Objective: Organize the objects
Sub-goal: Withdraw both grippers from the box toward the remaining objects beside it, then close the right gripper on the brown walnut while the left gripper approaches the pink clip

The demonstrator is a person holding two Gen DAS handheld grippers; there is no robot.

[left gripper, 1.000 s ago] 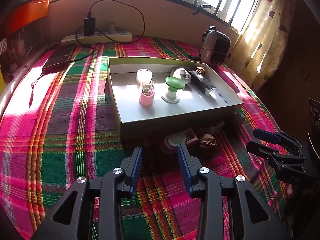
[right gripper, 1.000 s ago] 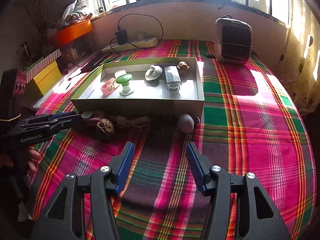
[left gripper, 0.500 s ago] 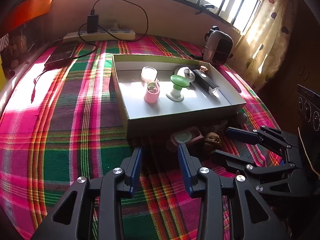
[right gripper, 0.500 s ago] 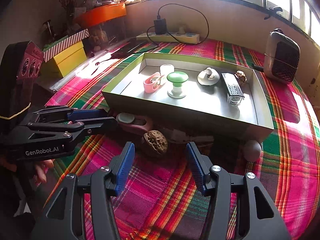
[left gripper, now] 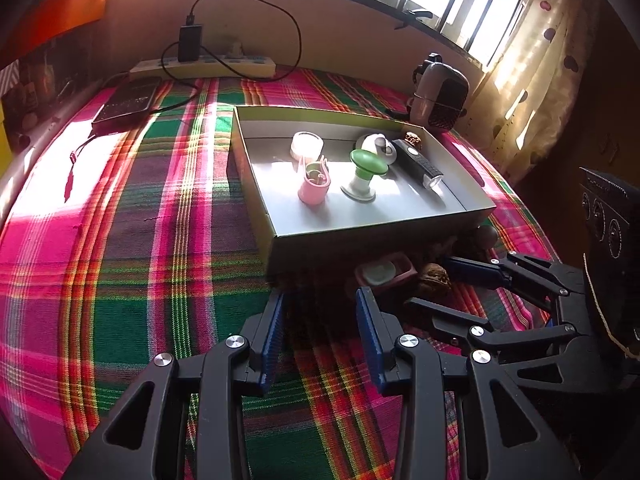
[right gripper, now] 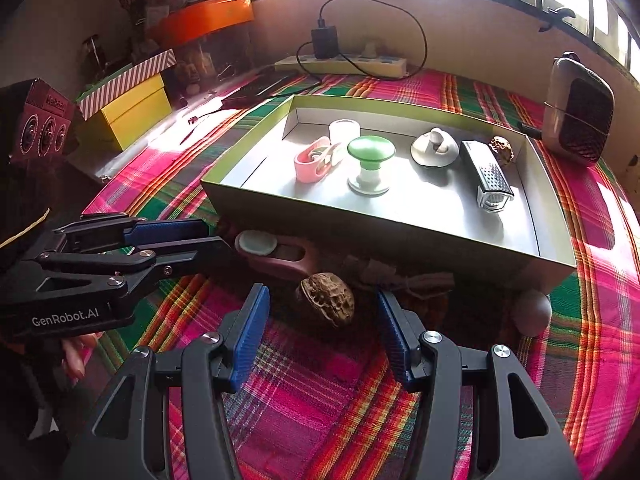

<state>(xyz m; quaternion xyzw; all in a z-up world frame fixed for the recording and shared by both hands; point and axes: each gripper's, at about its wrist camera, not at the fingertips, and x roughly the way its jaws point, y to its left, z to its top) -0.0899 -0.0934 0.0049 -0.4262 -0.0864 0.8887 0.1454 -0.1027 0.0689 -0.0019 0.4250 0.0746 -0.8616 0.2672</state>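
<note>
Both jaws gape, holding nothing. Right gripper (right gripper: 322,332) is nearer: walnut (right gripper: 326,299) lies just ahead between its fingers, long axis slanting crosswise; left gripper (left gripper: 320,338) hovers beside, empty.

Left wrist view: set low over the plaid cloth (left gripper: 120,240), faced toward the window wall, the open box (left gripper: 376,236) seen close ahead and right of centre. Right wrist view: set low and nearer the box (right gripper: 400,236), faced toward the same wall, angled leftward. Shared by both: the box, the walnut (left gripper: 434,274) (right gripper: 326,300) before it, the power strip (left gripper: 208,67) (right gripper: 344,65), and the opposite gripper, right gripper (left gripper: 432,286) and left gripper (right gripper: 210,236).
</note>
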